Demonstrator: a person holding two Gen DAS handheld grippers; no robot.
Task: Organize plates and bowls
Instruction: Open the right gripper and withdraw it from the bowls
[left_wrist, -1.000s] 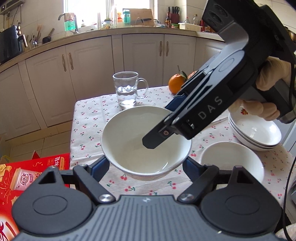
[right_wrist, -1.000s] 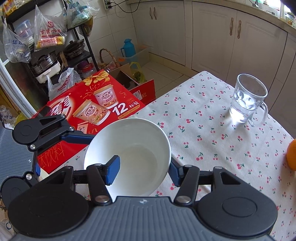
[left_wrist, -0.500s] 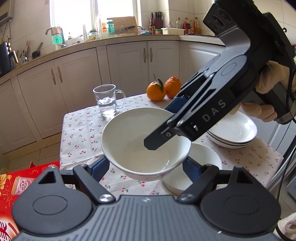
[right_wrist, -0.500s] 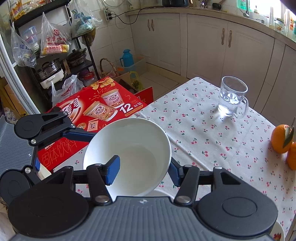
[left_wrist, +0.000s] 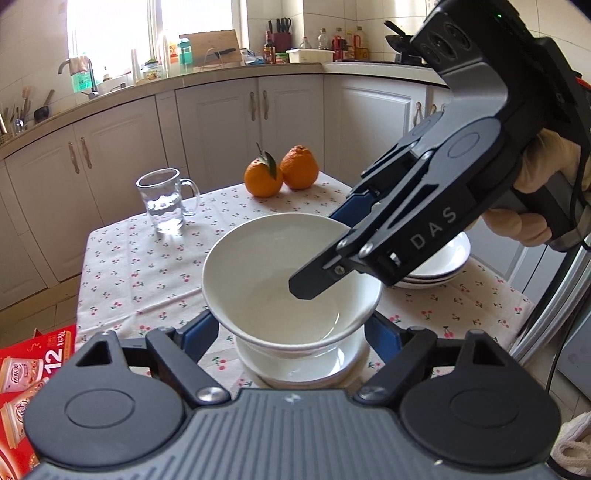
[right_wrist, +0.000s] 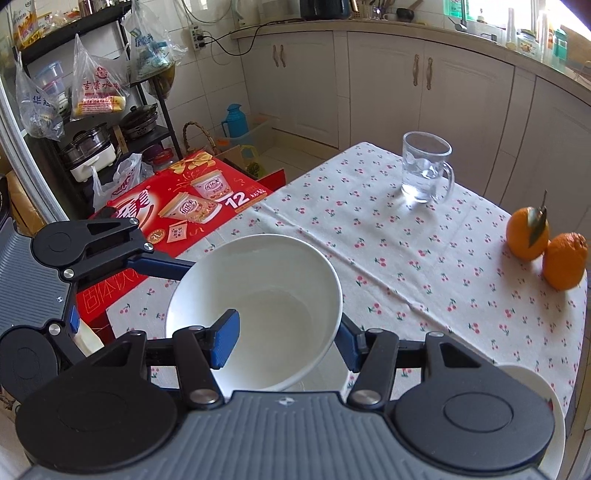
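Two grippers: both were on one white bowl (left_wrist: 291, 280), held above the table.
Right gripper (right_wrist: 284, 338): nearly closed, one blue pad inside the bowl and the other outside, pinching the near wall and rim.
Left gripper (left_wrist: 291, 334): spread wide, its blue pads against the bowl's opposite outer sides low down; a firm squeeze I couldn't confirm.
Bowl's place: raised directly over a second white bowl (left_wrist: 295, 363) sitting on the cherry-print tablecloth (left_wrist: 147, 266), close above it; contact unclear.
Stack of plates (left_wrist: 443, 266): on the right side of the table, behind the right gripper's body.
Glass mug (left_wrist: 164, 201): far left on the table, some water inside.
Two oranges (left_wrist: 280, 175): at the far edge, touching each other.
Red carton (right_wrist: 177, 210): on the floor off the table's left side.
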